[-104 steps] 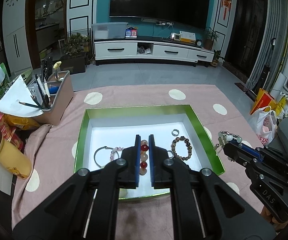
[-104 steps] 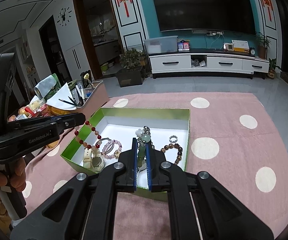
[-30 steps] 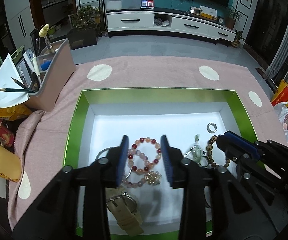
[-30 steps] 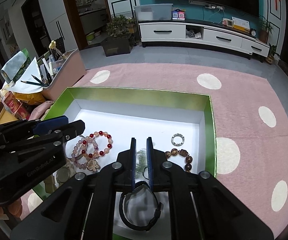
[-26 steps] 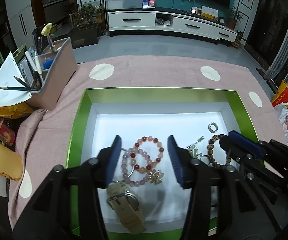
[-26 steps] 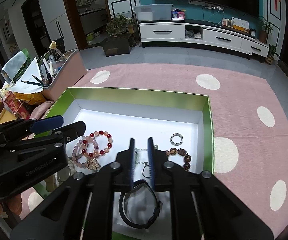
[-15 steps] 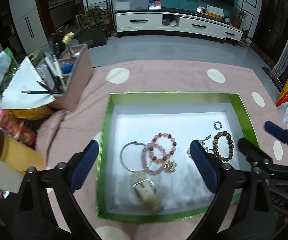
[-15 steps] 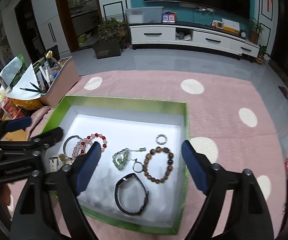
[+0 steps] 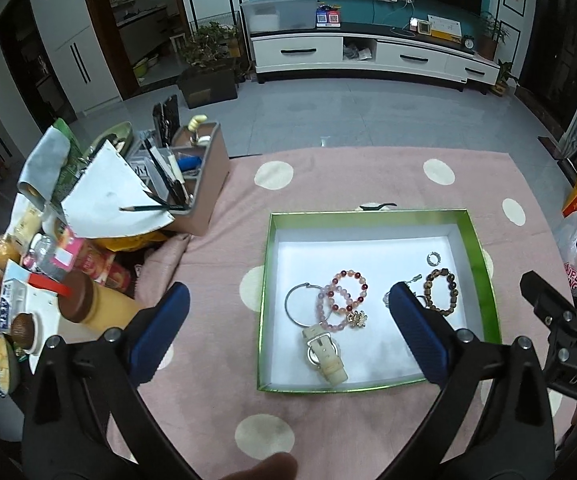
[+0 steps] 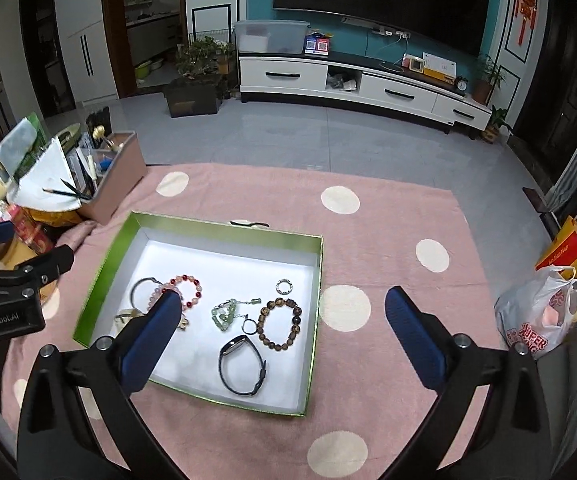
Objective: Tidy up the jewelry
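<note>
A green box [image 9: 264, 300] with a white floor lies on the pink dotted cloth. In it are a red and pink bead bracelet [image 9: 344, 296], a silver bangle [image 9: 294, 306], a beige watch [image 9: 324, 354], a brown bead bracelet [image 10: 280, 324], a jade pendant [image 10: 224, 316], a black band [image 10: 242, 364] and a ring [image 10: 283, 287]. My left gripper [image 9: 288, 294] hangs above the box's left half. Its jaws are opening wide with nothing between them. Above the right half, my right gripper [image 10: 282, 298] is opening too and holds nothing.
A pink organizer [image 9: 198, 184] with pens and paper stands at the far left. Snack packs and a yellow bottle with a brown cap [image 9: 96, 308] crowd the left edge. A white plastic bag [image 10: 536, 320] sits past the cloth on the right.
Both grippers have let go and spread wide. The red bead bracelet and the jade pendant now lie in the box. Both hands have risen, so the box looks smaller.
</note>
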Action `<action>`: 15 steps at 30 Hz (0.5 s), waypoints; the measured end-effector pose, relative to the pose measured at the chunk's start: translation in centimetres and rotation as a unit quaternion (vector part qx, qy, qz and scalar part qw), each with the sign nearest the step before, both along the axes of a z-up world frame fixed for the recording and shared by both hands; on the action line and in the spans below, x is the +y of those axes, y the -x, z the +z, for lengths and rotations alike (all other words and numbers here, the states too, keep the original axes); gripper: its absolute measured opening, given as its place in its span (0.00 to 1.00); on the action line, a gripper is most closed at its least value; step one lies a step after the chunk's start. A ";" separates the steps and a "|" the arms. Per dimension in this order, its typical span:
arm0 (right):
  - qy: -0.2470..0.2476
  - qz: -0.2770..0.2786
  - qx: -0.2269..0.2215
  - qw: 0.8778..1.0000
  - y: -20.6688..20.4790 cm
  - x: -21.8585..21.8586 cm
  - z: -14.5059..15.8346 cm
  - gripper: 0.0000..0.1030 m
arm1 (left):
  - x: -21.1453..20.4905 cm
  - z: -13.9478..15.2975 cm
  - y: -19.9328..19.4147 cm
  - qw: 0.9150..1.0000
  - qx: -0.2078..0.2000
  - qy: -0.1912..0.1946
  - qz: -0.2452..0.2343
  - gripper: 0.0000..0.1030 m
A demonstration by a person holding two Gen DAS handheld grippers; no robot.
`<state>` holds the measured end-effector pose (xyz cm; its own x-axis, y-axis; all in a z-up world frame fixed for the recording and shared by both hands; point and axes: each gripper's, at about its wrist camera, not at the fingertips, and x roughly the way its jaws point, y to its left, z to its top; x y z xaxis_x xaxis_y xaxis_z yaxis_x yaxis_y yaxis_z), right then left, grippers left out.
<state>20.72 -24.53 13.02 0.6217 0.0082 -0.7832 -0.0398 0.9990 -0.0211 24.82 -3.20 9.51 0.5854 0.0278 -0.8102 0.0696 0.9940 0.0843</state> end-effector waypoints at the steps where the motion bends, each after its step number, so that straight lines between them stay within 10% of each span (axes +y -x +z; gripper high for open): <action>1: -0.002 -0.002 0.001 1.000 0.1 0.0 0.3 0.99 | 0.0 0.4 0.1 1.000 0.001 0.000 0.001 0.98; 15: 0.005 -0.006 0.001 1.000 -0.3 -0.4 1.5 0.99 | -0.5 0.3 -0.3 1.000 0.013 -0.022 0.001 0.98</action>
